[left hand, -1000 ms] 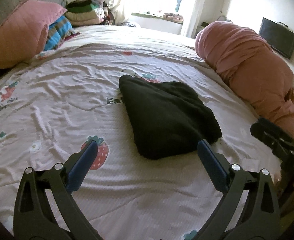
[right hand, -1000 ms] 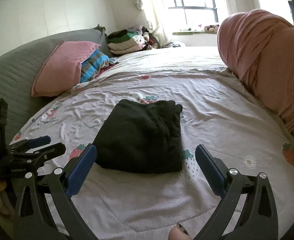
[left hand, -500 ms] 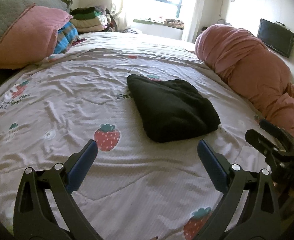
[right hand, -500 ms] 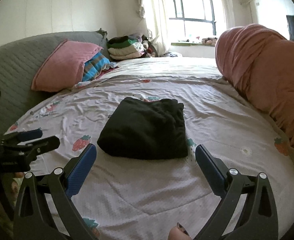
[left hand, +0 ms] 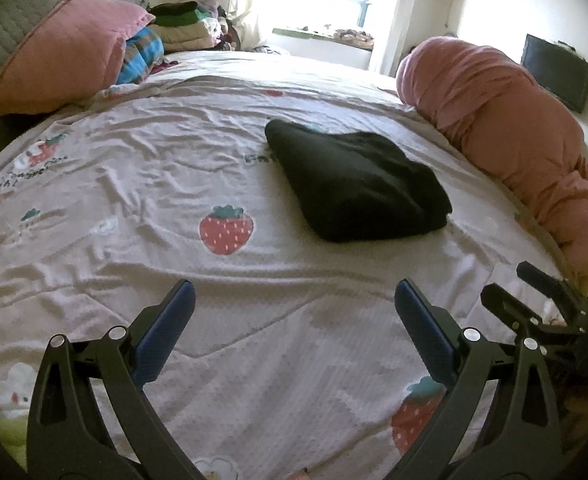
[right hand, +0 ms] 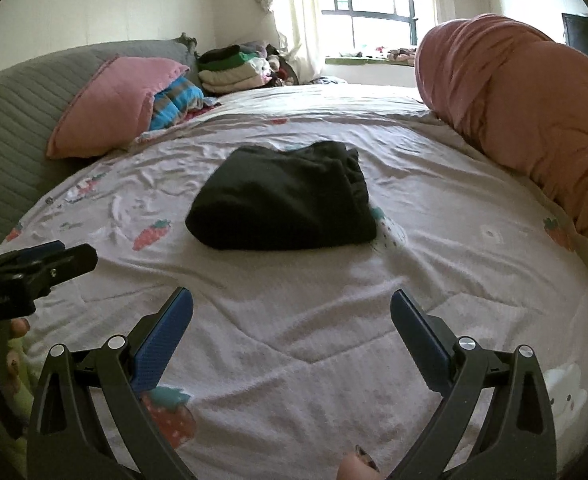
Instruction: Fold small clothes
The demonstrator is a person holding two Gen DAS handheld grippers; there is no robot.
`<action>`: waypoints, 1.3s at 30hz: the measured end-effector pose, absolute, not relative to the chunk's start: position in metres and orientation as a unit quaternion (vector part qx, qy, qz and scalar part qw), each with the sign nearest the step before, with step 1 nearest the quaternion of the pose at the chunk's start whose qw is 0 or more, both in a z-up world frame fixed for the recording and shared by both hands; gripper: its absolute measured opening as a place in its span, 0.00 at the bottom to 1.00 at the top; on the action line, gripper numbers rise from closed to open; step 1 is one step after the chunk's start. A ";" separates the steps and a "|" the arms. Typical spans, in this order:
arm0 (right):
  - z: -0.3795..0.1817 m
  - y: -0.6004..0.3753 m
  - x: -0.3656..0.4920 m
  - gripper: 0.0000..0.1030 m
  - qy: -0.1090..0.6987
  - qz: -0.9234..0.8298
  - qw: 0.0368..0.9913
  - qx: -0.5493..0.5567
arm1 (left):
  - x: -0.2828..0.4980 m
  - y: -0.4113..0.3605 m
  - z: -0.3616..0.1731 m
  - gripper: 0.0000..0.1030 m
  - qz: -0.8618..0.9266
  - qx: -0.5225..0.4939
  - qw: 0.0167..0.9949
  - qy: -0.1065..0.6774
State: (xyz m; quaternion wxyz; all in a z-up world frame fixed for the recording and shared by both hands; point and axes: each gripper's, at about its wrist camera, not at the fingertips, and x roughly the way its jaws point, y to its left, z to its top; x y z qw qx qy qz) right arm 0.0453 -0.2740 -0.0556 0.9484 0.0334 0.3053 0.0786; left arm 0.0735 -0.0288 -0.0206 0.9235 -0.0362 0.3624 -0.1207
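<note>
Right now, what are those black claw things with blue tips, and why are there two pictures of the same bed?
Those claws are two grabbers a person holds, one in each hand. Each carries a camera, so you get two pictures: one from the left gripper, one from the right gripper. Both are open and hold nothing. On the strawberry bedsheet lies a folded black garment. A pink pillow and a rolled pink quilt sit at the sides.
</note>
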 end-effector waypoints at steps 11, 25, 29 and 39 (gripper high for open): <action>-0.068 -0.281 0.047 0.96 0.301 0.056 0.952 0.025 | 0.076 -0.033 -0.033 0.91 -0.116 -0.027 0.920 0.372; -0.071 -0.280 0.047 0.96 0.309 0.057 0.949 0.026 | 0.077 -0.031 -0.033 0.91 -0.108 -0.030 0.920 0.377; -0.071 -0.277 0.047 0.96 0.310 0.059 0.949 0.025 | 0.077 -0.031 -0.033 0.91 -0.105 -0.028 0.920 0.376; -0.071 -0.278 0.046 0.96 0.312 0.056 0.948 0.025 | 0.077 -0.031 -0.032 0.91 -0.102 -0.027 0.921 0.376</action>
